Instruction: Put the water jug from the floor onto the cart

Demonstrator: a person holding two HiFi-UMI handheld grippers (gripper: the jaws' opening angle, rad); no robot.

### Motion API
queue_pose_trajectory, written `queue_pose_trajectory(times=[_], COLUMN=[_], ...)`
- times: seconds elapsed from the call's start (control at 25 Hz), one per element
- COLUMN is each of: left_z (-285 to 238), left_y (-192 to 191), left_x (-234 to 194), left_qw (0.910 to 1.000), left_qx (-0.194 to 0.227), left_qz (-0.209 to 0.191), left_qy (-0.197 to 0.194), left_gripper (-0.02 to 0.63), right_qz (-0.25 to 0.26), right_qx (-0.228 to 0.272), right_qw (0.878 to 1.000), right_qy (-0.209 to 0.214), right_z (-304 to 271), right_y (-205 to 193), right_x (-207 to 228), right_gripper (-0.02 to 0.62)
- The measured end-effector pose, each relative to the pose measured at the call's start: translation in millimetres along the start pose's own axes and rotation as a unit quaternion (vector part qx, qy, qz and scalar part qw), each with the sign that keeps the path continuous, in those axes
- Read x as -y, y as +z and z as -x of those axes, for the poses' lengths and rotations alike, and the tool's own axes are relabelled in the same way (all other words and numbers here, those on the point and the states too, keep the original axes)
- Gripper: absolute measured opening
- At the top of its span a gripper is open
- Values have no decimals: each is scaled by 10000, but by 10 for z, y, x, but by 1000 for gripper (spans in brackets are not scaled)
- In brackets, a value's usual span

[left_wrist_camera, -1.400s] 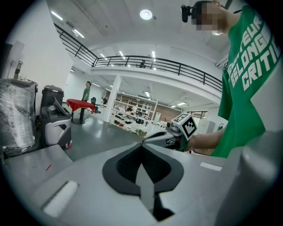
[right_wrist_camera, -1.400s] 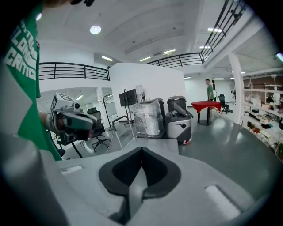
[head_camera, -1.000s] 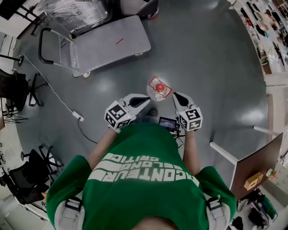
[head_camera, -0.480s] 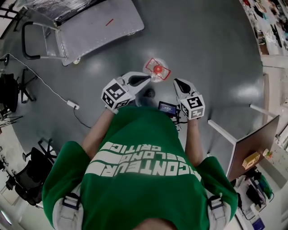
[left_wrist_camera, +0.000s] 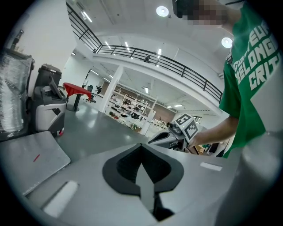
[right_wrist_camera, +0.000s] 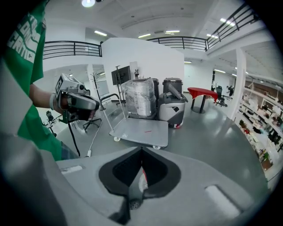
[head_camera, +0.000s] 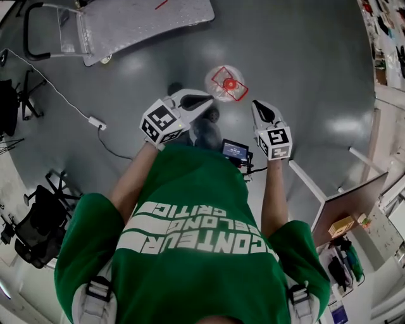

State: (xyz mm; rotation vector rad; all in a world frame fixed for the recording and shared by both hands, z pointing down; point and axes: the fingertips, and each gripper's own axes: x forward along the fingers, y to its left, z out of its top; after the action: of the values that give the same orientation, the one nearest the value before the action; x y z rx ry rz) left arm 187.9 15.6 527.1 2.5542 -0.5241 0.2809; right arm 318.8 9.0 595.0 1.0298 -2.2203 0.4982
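The clear water jug (head_camera: 228,83), with a red cap and red handle, stands upright on the grey floor. My left gripper (head_camera: 211,100) is shut and points at the jug from its left, a little short of it. To the jug's right and nearer the person, my right gripper (head_camera: 255,105) is shut and holds nothing. A sliver of the jug (right_wrist_camera: 142,180) shows below the right gripper's (right_wrist_camera: 141,150) tips. The flat grey cart (head_camera: 145,16) with its push handle stands at the top left, and nothing is on its deck (right_wrist_camera: 141,131). The left gripper's (left_wrist_camera: 141,145) own view shows no jug.
A white cable with a power strip (head_camera: 95,121) crosses the floor at left, near black office chairs (head_camera: 38,221). At right stand a white table leg (head_camera: 314,186) and a desk. Beyond the cart are a wrapped pallet (right_wrist_camera: 139,99) and a grey machine (right_wrist_camera: 172,106).
Both grippers have sunk toward the floor and come closer to the jug. In the head view the cart has slid to the top edge. The jug has stayed on the floor.
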Motion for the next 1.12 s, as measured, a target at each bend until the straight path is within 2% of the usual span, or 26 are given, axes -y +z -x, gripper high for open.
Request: queue_pose_trajectory(times=[0.4, 0.6, 0.76, 0.8, 1.0, 1.08, 1.12], left_z=[-145, -267, -377, -396, -482, -503, -509], left_y=[-301, -549, -791, -834, -1024, -1073, -1103], left_x=[-281, -409, -439, -442, -477, -491, -500], left_qw=[9996, 9992, 9986, 9985, 9987, 9986, 9986], left_qx=[-255, -217, -343, -363, -380, -378, -374], left_qz=[37, 280, 403, 415, 354, 367, 385], left_qy=[88, 169, 68, 47, -6, -11, -9], left_gripper=[14, 14, 14, 14, 14, 14, 14], right_qz=[144, 324, 418, 405, 285, 348, 379], right_qx=[-281, -399, -628, -698, -993, -1158, -1226], right_qw=[9994, 9982, 9968, 9963, 9945, 9926, 9917], right_qy=[164, 299, 276, 283, 196, 91, 50], right_z=[-691, -1092, -1439, -1515, -1830, -1944, -2001], right_y=[-526, -769, -1041, -1108, -1496, -1640, -1713], right_x=[142, 213, 271, 255, 284, 315, 326], right_gripper=[-8, -8, 1, 38, 135, 203, 212])
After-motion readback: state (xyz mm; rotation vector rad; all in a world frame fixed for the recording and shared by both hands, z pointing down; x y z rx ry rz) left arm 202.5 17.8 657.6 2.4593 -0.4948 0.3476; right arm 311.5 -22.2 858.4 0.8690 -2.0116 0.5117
